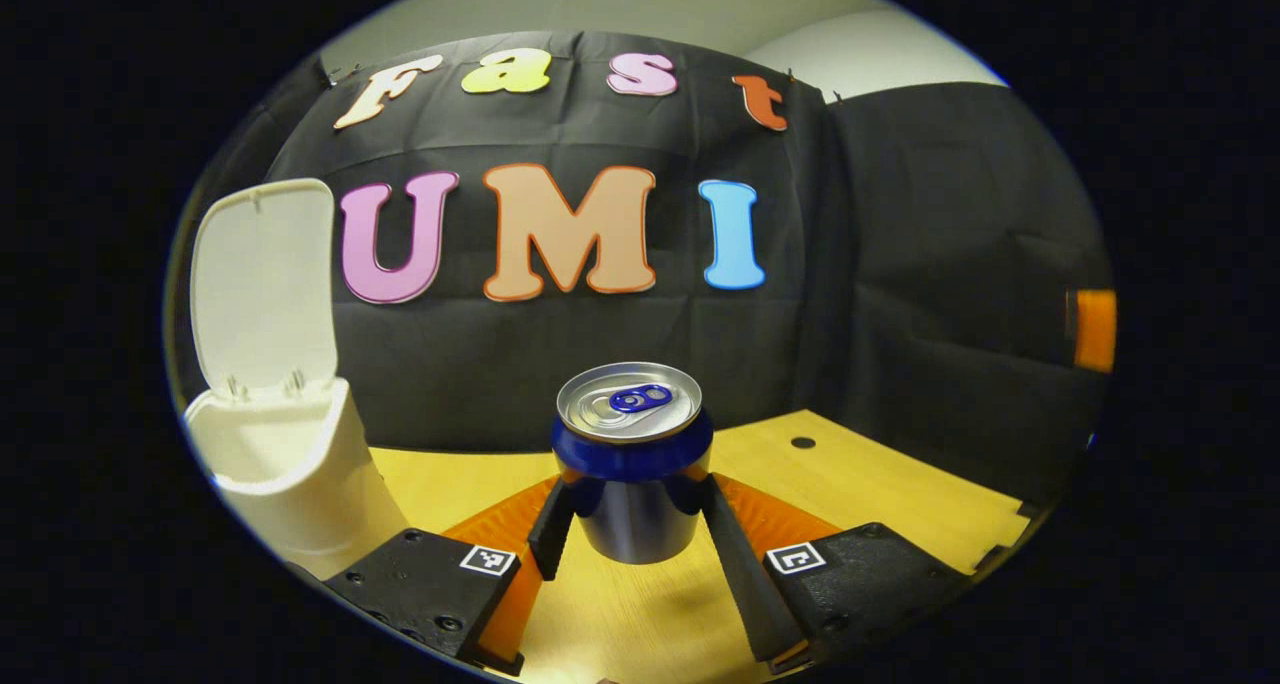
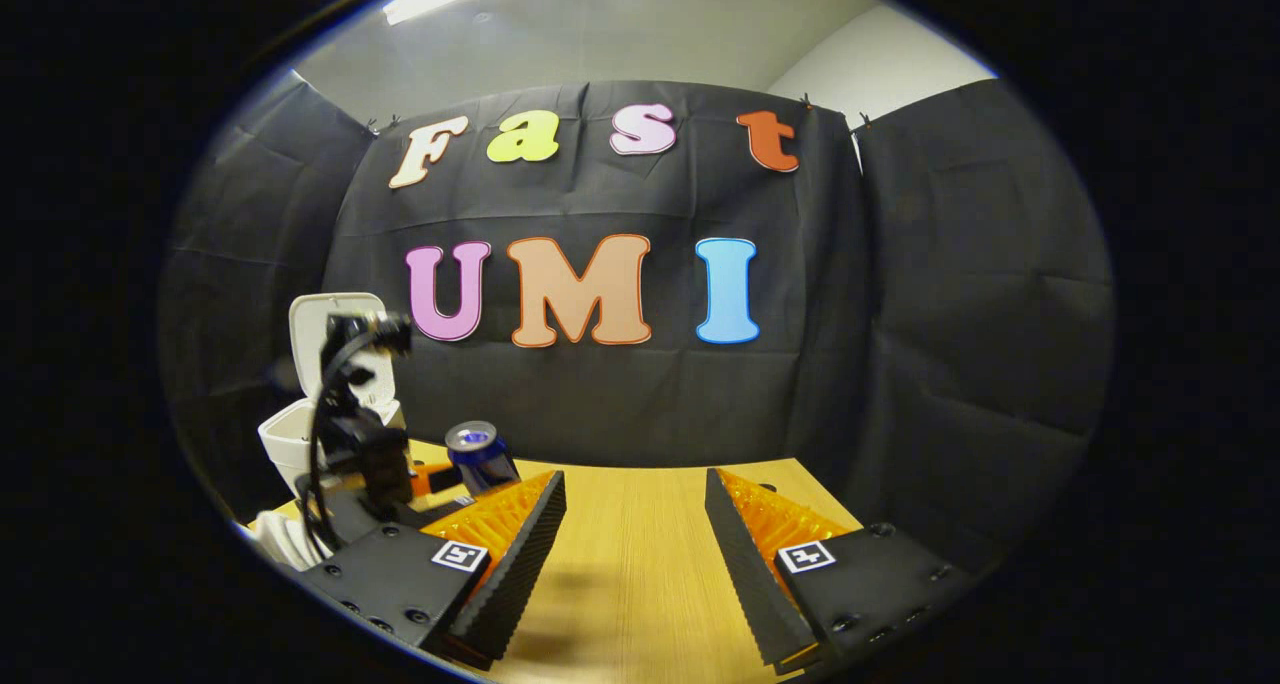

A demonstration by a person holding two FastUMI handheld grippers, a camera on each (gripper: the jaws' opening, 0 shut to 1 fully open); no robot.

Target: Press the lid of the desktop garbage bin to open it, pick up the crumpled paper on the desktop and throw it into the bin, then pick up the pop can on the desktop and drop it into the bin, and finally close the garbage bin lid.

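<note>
Black cloth walls close off the booth behind a pale wooden tabletop [image 1: 860, 484], and I take the garbage bin [image 1: 300, 484] as my landmark for everything else. It stands at the far left of the left gripper view, its lid [image 1: 262, 284] tipped up and back, so the mouth is open.

My left gripper [image 1: 632, 524] has its jaws narrowed onto the pop can [image 1: 632, 464], one finger pressing each side of the lower body. The can is upright, long axis vertical, pull tab facing up, and it seems to hang clear of the tabletop, with a faint shadow on the wood beneath it. From the bin it sits to the right and a little nearer to me, close but not over the opening.

In the right gripper view I see the same can [image 2: 480, 456] just right of the bin [image 2: 300, 434], with the left gripper's body and cable in front of the bin. My right gripper [image 2: 635, 554] has its jaws spread wide with nothing between them, well to the right of the bin over bare wood.

I see no crumpled paper on the tabletop, so I judge that step is finished and the can drop is the one in hand. What the coming move turns on, as I read it: the bin's mouth lies to the left of the held can and about level with it, so the can needs to travel left and slightly up to clear the rim before the jaws part. The left gripper is plainly the nearer one.
</note>
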